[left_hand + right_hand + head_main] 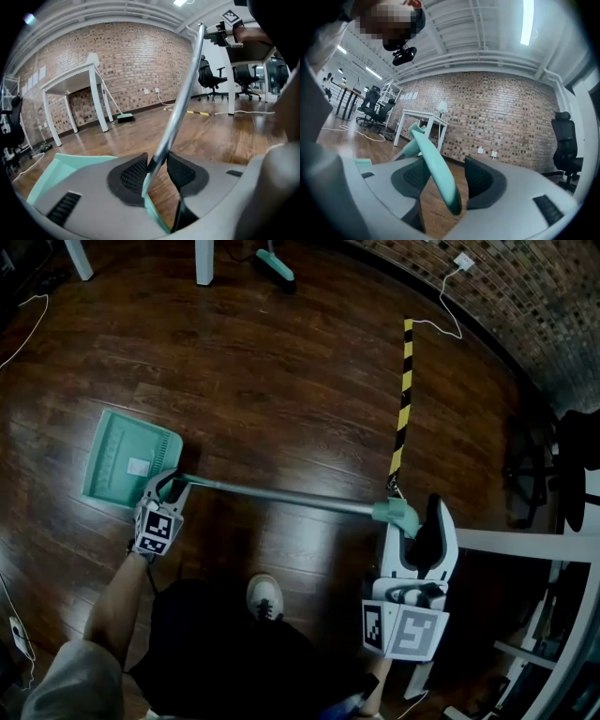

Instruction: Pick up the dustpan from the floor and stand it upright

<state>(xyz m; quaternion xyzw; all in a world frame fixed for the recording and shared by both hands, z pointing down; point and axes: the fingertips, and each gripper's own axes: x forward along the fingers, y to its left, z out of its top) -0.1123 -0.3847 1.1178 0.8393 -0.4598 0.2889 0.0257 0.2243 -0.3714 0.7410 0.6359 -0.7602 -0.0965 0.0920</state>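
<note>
Though the wooden floor point(281, 381) shows wide in the head view, its near part is covered by the person's dark clothing, with only one shoe point(264, 594) poking out. The dustpan point(127, 460) lies on the floor at the person's left. It has a pale teal tray, ribbed along one side and open toward the upper left. The tray's far edge is cut off behind the jaw bodies in the left gripper view. From its rear a thin grey metal pole point(281, 496) runs right and ends in a curved teal grip point(396, 514).

The right gripper point(419, 514) has that grip point(438, 173) between its jaws, which stand partly apart. The grip leans on the left pad and floor shows through a gap beside the other pad.

The left gripper point(169, 486) is closed on the pole point(180, 103) just where it meets the tray, both black pads point(133, 176) pressed to the metal.

A yellow-and-black striped tape point(403, 399) lies on the floor beyond the grip.

Each gripper's cube point(157, 529) carries black-and-white square markers, not letters.

A small white label point(138, 466) sits inside the tray, and its print is too small to read
</note>
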